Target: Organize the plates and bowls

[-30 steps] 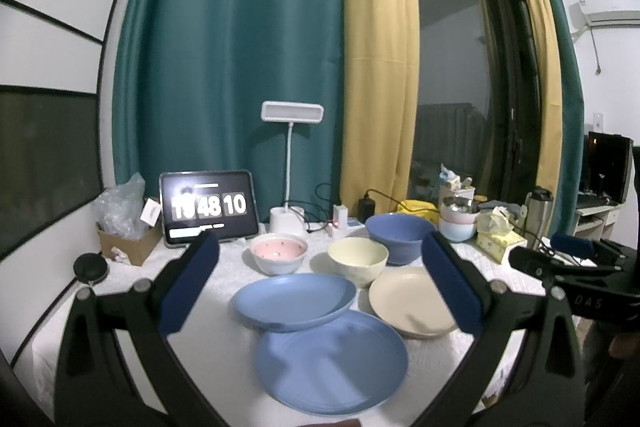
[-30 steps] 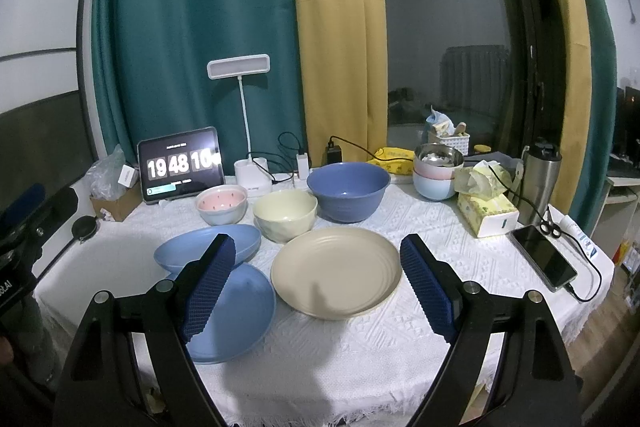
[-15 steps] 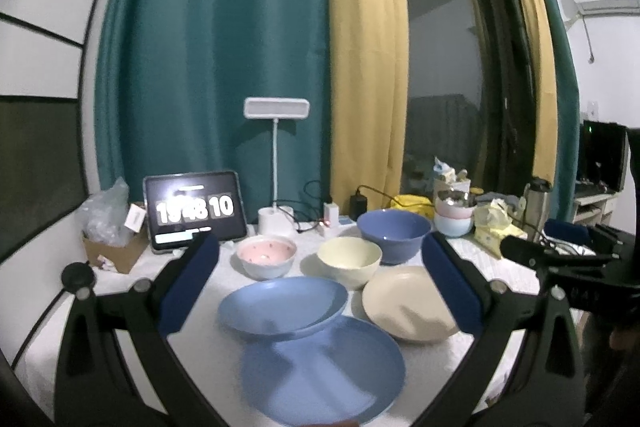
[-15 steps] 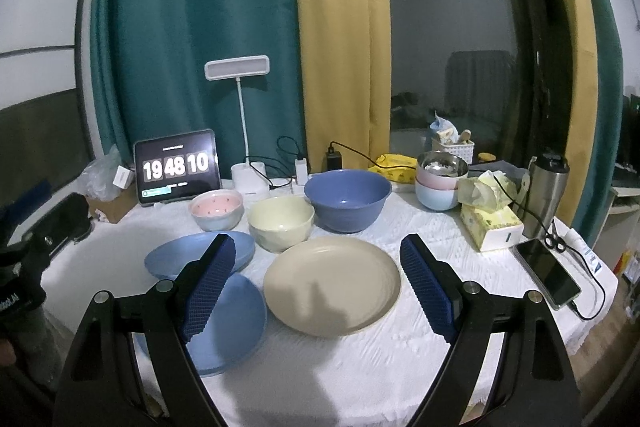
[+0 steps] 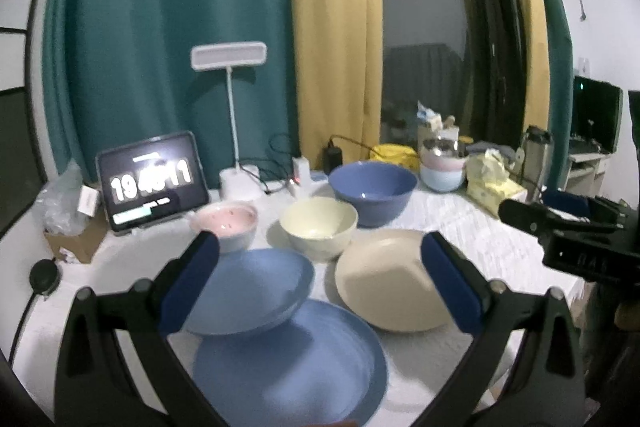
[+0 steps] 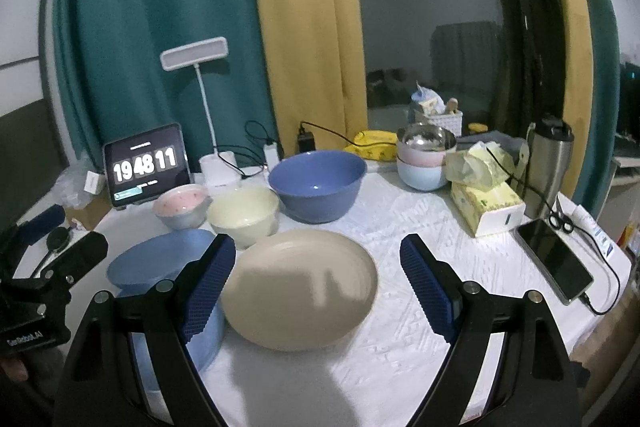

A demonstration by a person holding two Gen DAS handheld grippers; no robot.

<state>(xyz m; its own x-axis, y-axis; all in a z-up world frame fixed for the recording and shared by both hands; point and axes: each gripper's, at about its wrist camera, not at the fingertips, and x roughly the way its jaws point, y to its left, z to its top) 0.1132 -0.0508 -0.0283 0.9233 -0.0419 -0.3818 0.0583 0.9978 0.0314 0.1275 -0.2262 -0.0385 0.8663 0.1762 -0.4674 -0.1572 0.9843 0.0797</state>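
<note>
Plates fill my left wrist view: my left gripper (image 5: 318,273) hangs with fingers wide and empty above two blue plates (image 5: 256,291), the upper one overlapping the lower, a cream plate (image 5: 384,279) just beside them on the white table (image 5: 460,223). From the right wrist, my right gripper (image 6: 316,283) also has its fingers wide, holding nothing, over the cream plate (image 6: 300,283); pink bowl (image 6: 182,205), cream bowl (image 6: 244,215) and blue bowl (image 6: 318,185) sit in a row behind it.
</note>
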